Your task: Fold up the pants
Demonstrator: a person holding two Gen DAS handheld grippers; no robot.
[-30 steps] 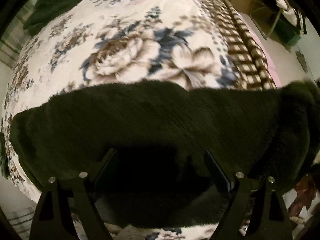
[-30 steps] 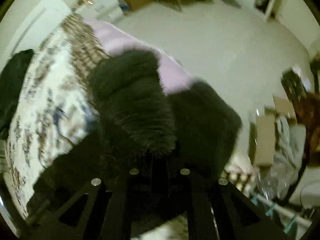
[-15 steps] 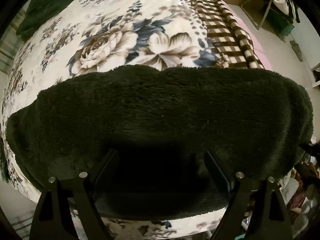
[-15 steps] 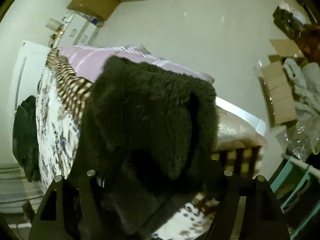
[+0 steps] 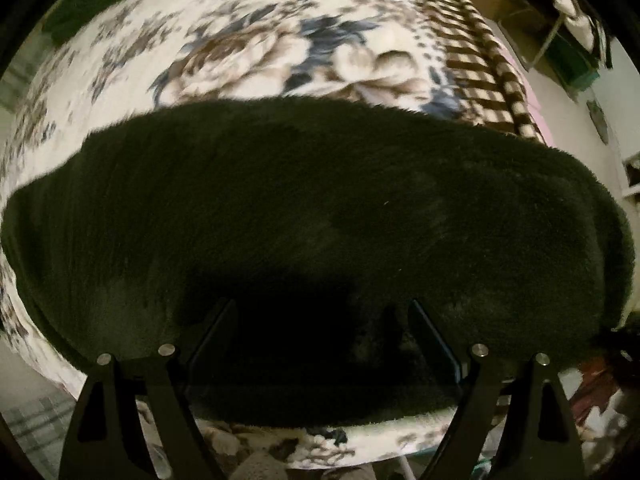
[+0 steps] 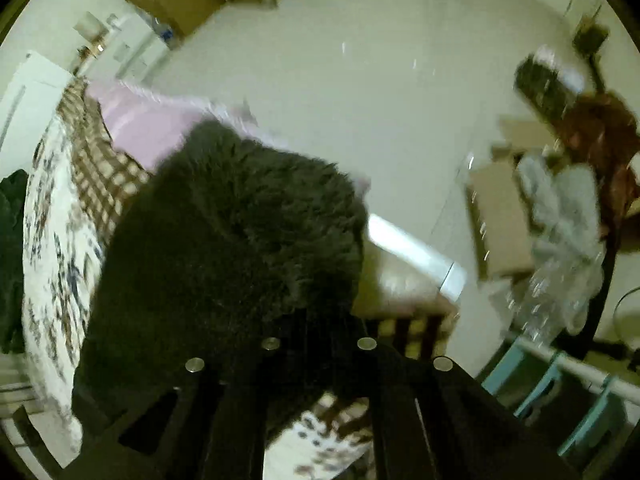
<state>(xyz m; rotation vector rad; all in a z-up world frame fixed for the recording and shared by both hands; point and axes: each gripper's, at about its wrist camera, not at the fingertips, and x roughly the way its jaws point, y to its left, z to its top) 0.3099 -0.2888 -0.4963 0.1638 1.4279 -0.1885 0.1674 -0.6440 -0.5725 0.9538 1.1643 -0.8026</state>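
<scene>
1. Pants (image 5: 320, 216): dark plush garment, lying as a long band across the near part of the bed (image 5: 248, 52), parallel to its near edge. Since half a second ago the band sits flatter and its right end looks drawn in.
2. Left gripper (image 5: 320, 320): fingers spread wide, hovering over the pants' near middle; nothing between them.
3. Right gripper (image 6: 316, 344): fingers drawn close together, which half a second ago stood wide; the pants' end (image 6: 240, 232) bunches right at them. Judged clamped on the fabric, though the contact is dark and blurred.
4. Meaning: the right end appears taken up for a fold toward the left.
5. Edges and room: this end lies at the bed's right-hand corner, by the checked border (image 6: 100, 168); bare floor (image 6: 360, 80) beyond. Open floral blanket lies behind the band, toward a second dark garment (image 5: 92, 4) at the far edge.
</scene>
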